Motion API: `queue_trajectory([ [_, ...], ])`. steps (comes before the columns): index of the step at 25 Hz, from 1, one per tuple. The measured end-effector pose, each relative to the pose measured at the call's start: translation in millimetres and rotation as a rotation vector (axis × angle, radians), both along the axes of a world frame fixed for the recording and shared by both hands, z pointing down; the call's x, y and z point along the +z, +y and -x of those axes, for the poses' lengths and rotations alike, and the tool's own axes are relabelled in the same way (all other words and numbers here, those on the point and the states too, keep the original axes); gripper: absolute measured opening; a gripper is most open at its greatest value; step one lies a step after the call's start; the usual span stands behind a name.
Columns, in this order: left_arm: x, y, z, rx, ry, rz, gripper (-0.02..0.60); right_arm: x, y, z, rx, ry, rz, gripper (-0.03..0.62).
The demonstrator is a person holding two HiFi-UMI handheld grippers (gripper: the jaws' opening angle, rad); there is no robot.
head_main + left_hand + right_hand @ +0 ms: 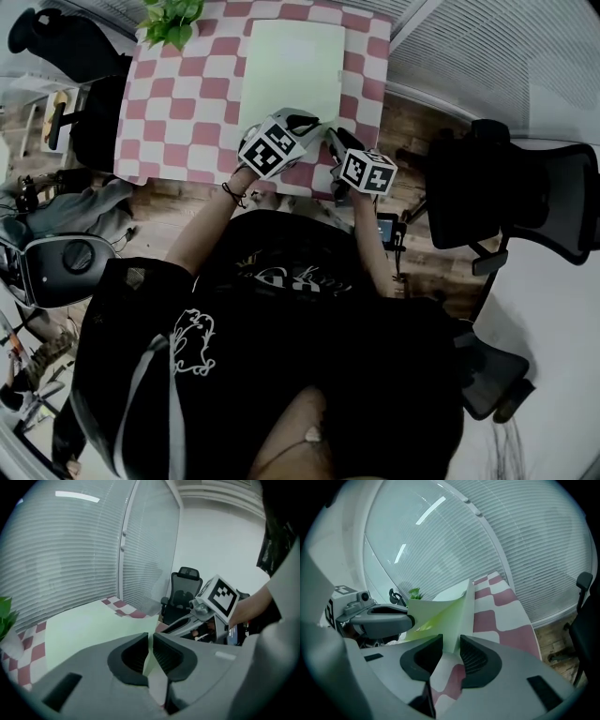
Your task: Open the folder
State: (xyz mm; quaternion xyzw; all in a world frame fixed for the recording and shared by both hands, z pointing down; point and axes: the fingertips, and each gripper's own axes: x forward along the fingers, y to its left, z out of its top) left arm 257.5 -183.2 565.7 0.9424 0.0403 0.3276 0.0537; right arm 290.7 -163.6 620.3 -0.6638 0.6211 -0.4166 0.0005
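Observation:
A pale green folder [291,66] lies on the pink-and-white checked table [150,122], and both grippers are at its near edge. My left gripper [312,123] is shut on the near corner of the folder's top cover [149,656], a thin sheet pinched between the pads. In the right gripper view that cover [436,609] is lifted a little, showing the brighter green inside. My right gripper [331,139] is closed on the folder's lower part, its edge [457,634] standing between the pads. The two grippers are close side by side.
A potted plant [172,19] stands on the table's far left corner. Black office chairs [525,197] stand right of the table, and another [56,42] at the far left. Window blinds [70,550] run behind the table. The person stands at the table's near edge.

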Motion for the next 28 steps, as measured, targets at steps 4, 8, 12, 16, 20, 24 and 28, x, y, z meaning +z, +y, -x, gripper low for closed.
queue_trajectory([
  [4,-9,-6,1,-0.059,0.042,0.051,0.038,-1,-1,1,-0.015,0.024,0.010,0.100],
  [8,-13,-10,3,-0.094,0.059,0.068,0.034,0,0,0,-0.014,0.027,0.018,0.100],
  [12,-16,-12,5,-0.121,0.076,0.091,0.034,1,0,1,-0.018,0.041,0.021,0.100],
  [16,-21,-14,8,-0.132,0.086,0.099,0.032,-1,0,1,-0.022,0.051,0.024,0.100],
  [20,-23,-15,9,-0.146,0.094,0.114,0.032,-2,1,1,-0.025,0.064,0.027,0.100],
  [24,-41,-14,12,-0.139,0.151,0.128,0.034,-3,-1,-6,-0.001,0.103,0.028,0.100],
  [28,-68,-27,25,-0.189,0.227,0.122,0.034,-2,-1,-13,0.006,0.108,0.035,0.100],
])
